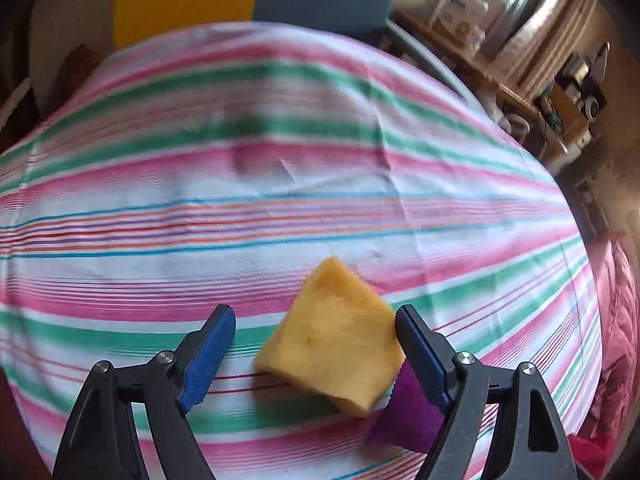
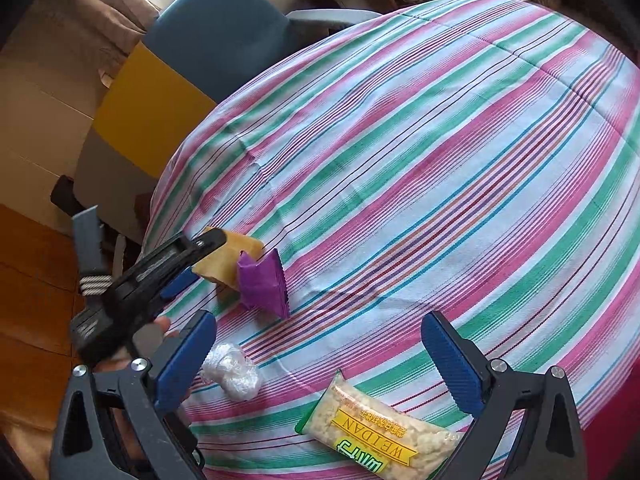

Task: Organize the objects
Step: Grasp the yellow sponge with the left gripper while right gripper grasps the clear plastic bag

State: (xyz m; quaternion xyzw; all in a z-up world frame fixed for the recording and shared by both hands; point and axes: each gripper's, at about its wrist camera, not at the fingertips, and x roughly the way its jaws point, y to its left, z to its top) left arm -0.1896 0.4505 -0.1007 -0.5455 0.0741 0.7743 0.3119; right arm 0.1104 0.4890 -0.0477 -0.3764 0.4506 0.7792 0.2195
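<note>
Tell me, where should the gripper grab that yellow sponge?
Probably across the yellow sponge on its two flat side faces, coming down from above. It sits tilted on the striped cloth, already between the open left gripper. The purple packet leans against one side, so stay away from that edge.

Counter [image 2: 400,160] covered by striped cloth [image 1: 280,184]: pink, green, white bands, thin blue and red lines, faint creases. On cloth near one edge: yellow sponge [image 1: 336,340], purple packet [image 2: 264,284] touching sponge's side. Nearer right camera: clear crumpled wrap [image 2: 234,376], apart from packet. Beside it: snack bag [image 2: 372,428], green and yellow label reading WEIDAN, pale pieces inside, lying flat. Rest of cloth bare.
</note>
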